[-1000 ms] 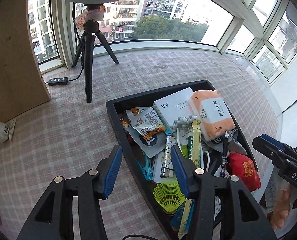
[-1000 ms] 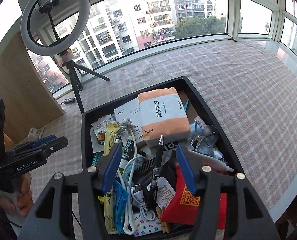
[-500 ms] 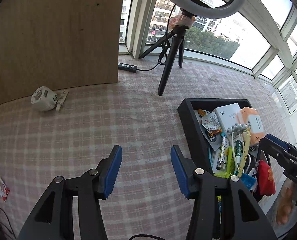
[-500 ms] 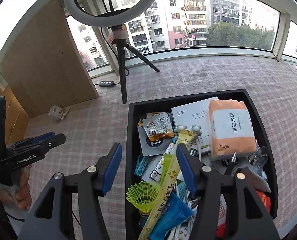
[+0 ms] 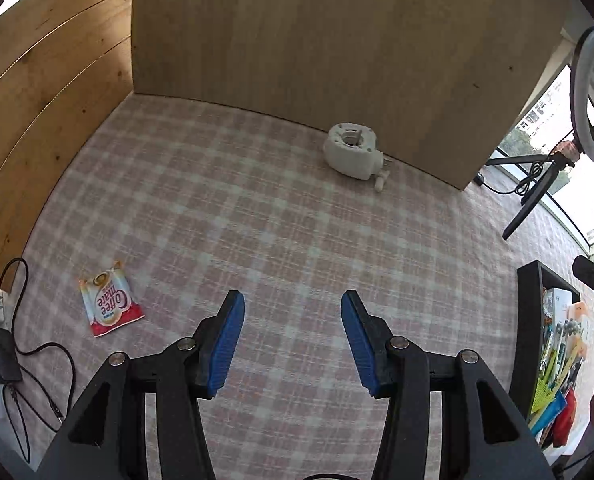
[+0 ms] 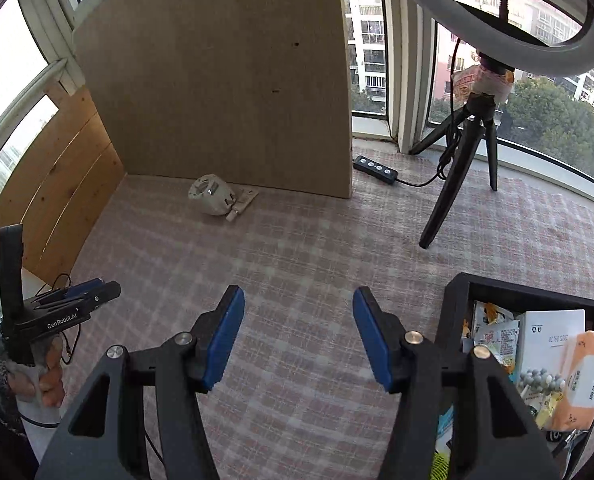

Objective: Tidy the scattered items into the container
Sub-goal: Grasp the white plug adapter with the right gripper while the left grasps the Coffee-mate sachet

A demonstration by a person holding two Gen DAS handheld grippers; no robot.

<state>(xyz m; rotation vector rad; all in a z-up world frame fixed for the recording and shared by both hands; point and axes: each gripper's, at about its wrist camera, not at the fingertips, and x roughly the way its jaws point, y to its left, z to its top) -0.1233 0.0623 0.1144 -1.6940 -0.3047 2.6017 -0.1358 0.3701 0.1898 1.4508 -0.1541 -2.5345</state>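
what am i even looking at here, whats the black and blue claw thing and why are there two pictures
No robot: a person holds a handheld two-finger gripper in each hand, each carrying a fisheye camera looking along its blue-padded fingers. One picture is from the left gripper, the other from the right gripper; both are open and hold nothing. The right view also catches the left gripper from the side. On the checked cloth lie a Coffee-mate sachet and a white plastic device by the wooden board. The black container is already full of small items. A ring light tripod stands by the window.
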